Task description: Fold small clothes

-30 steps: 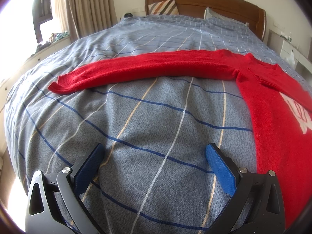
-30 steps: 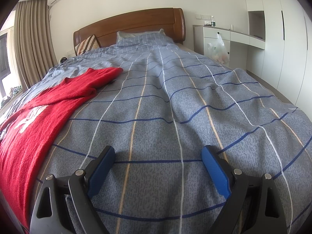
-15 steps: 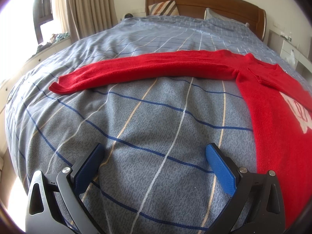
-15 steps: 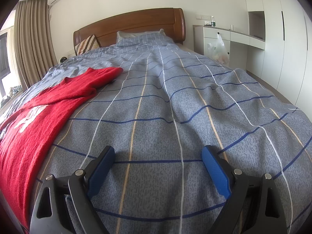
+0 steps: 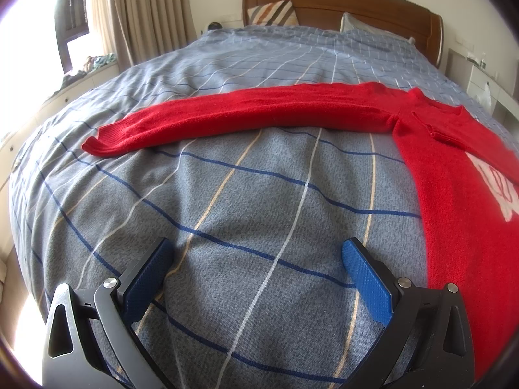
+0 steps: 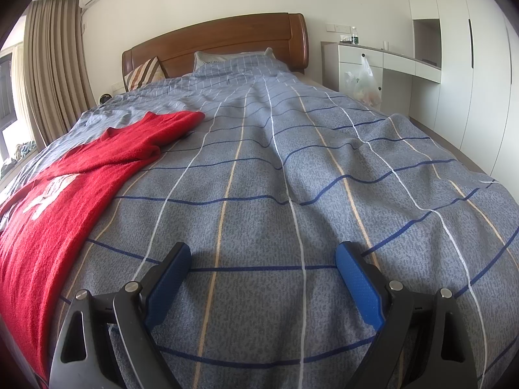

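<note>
Both pairs of jaws stand wide apart with nothing between them: the left gripper (image 5: 256, 253) hangs over bare bedspread just beside the sweater's near edge, and the right gripper (image 6: 262, 256) hangs over bare bedspread with the garment off to its left. Blue pads (image 5: 365, 275) line the inner faces of the black fingers on each tool. The red sweater (image 5: 454, 201) lies spread flat on the bed, front up, with a white printed design (image 6: 48, 191) showing on its chest. In the left wrist view one long sleeve (image 5: 233, 116) stretches straight out sideways across the covers, its cuff ending toward the window side; the body of the garment runs down the right of that view to the lower edge of the frame. In the right wrist view the other sleeve (image 6: 168, 126) lies toward the head of the bed, bunched a little near its end. Under everything is a grey-blue bedspread (image 6: 292, 168) crossed by dark blue, white and tan lines, lightly rumpled. At the head of the bed stand a brown wooden headboard (image 6: 227, 42), a striped cushion (image 6: 142, 74) and a pillow (image 6: 233, 60) in matching check. Beige curtains (image 5: 142, 9) hang by the window side, and on the opposite side is a white desk (image 6: 386, 56) with a plastic bag (image 6: 363, 81) hanging from its front, beside tall white wardrobe doors (image 6: 480, 64).
</note>
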